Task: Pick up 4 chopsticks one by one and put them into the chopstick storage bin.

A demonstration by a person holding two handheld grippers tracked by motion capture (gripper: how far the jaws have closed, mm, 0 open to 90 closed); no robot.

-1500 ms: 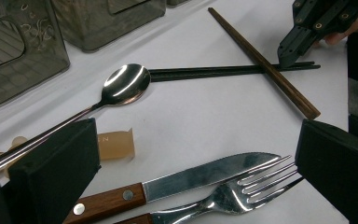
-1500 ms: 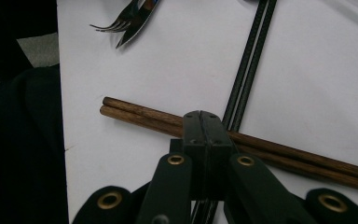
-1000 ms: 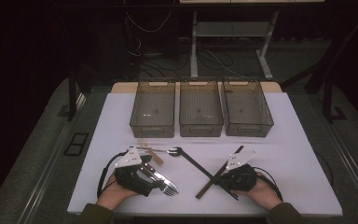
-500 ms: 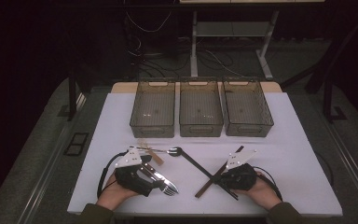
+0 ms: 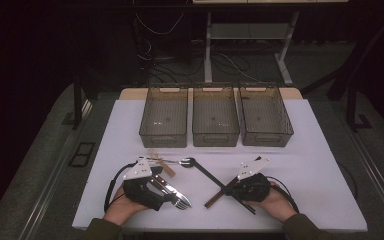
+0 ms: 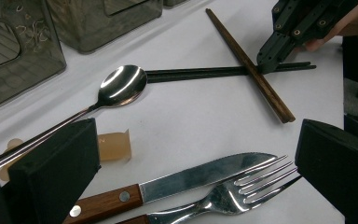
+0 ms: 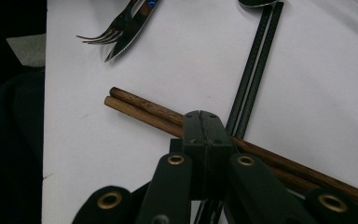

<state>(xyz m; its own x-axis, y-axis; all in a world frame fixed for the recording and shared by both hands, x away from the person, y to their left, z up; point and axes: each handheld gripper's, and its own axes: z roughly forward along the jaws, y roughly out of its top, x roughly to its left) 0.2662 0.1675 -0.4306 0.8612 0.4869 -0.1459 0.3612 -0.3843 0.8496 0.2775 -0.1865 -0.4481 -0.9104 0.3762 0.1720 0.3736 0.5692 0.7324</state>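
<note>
White counter point(image 5: 310, 165), three clear bins point(image 5: 215, 120) in a row at its far side, nearer than the bins a spoon point(image 5: 186, 161), knife point(image 5: 167, 184) and fork point(image 5: 181, 202), black chopsticks point(image 5: 207, 172) crossing brown chopsticks point(image 5: 214, 200), small tan piece point(image 6: 114, 144) beside the spoon.

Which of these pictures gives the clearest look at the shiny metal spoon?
The left gripper view: the shiny metal spoon lies close and sharp there, bowl up, handle running behind that gripper's near jaw. In the high view the spoon is a small glint by the black chopsticks. The right gripper view catches just the edge of its bowl at the top.
</note>
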